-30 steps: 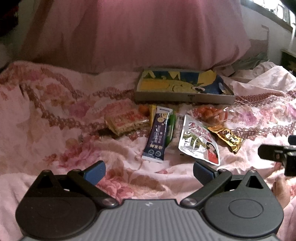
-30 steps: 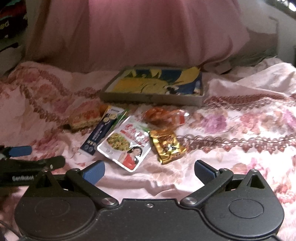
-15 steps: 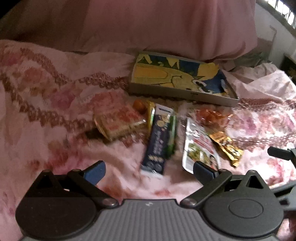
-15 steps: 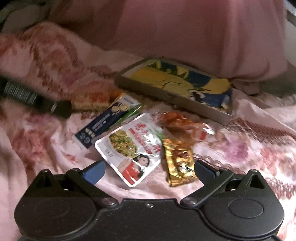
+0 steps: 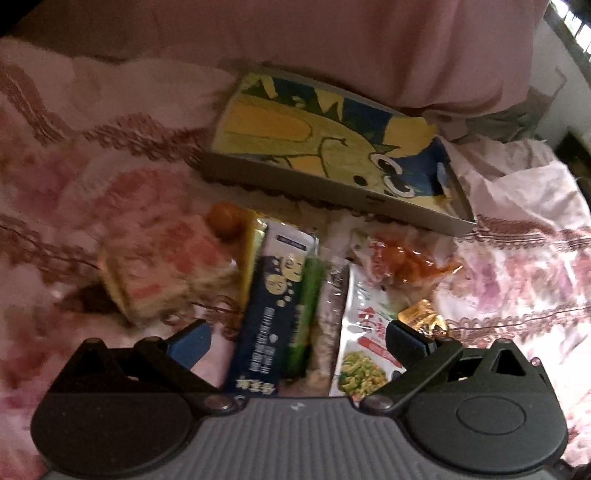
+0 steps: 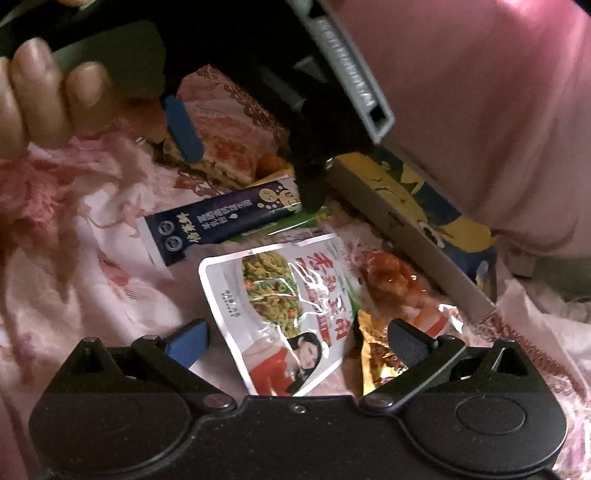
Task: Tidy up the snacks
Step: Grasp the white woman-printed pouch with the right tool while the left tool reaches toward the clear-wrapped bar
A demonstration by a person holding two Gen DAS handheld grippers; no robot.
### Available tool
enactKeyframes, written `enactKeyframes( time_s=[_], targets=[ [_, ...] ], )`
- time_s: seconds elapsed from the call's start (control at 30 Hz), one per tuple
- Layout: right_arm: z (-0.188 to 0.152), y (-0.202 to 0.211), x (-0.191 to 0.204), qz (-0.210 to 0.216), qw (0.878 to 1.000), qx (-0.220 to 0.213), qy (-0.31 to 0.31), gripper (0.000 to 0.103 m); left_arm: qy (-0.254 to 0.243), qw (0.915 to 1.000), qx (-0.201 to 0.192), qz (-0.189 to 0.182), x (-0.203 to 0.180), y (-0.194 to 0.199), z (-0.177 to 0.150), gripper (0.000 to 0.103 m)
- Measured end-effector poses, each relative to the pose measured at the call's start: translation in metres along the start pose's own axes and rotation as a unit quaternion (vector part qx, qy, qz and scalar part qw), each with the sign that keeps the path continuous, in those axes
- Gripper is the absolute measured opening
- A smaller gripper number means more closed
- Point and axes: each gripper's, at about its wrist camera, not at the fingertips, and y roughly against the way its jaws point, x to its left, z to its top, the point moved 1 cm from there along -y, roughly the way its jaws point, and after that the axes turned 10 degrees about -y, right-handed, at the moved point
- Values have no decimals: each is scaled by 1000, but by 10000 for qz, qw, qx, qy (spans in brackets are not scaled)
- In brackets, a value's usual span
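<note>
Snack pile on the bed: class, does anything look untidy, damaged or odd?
Nothing looks torn or spilled. The packets lie loose and overlapping on the bedspread: the navy stick over a green packet, the white pouch askew. The box holds no snacks. Both grippers, left and right, are open.

A pink floral bedspread point(image 5: 92, 192) with darker lace-like bands covers the bed, rumpled into folds at the near left in the right wrist view. Behind it rises a large plain pink pillow or duvet point(image 5: 332, 48) (which of the two, the pictures do not settle). At the far right lies crumpled pale cloth point(image 5: 517, 173), with a slice of bright window point(image 5: 569, 18) above.
</note>
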Motion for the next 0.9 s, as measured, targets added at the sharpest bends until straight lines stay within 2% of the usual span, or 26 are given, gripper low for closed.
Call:
enactKeyframes(
  time_s=[0.13, 0.3, 0.53, 0.7, 0.9],
  targets=[
    [0, 3, -4, -208, 9997, -100, -83, 102, 241, 9991, 105, -323, 11, -11, -8, 103],
    [2, 17, -15, -476, 9969, -340, -517, 102, 652, 9965, 234, -465, 22, -12, -15, 103],
    [7, 35, -44, -1000, 9851, -786, -1161, 97, 576, 9967, 134, -552, 20, -5, -16, 102],
    [6, 25, -50, -1153, 9888, -609, -733, 91, 218, 9983, 16, -533, 10, 0, -17, 102],
    [9, 13, -49, -785, 9954, -557, 4, 84, -459, 9987, -55, -226, -3, 6, -23, 102]
  ],
)
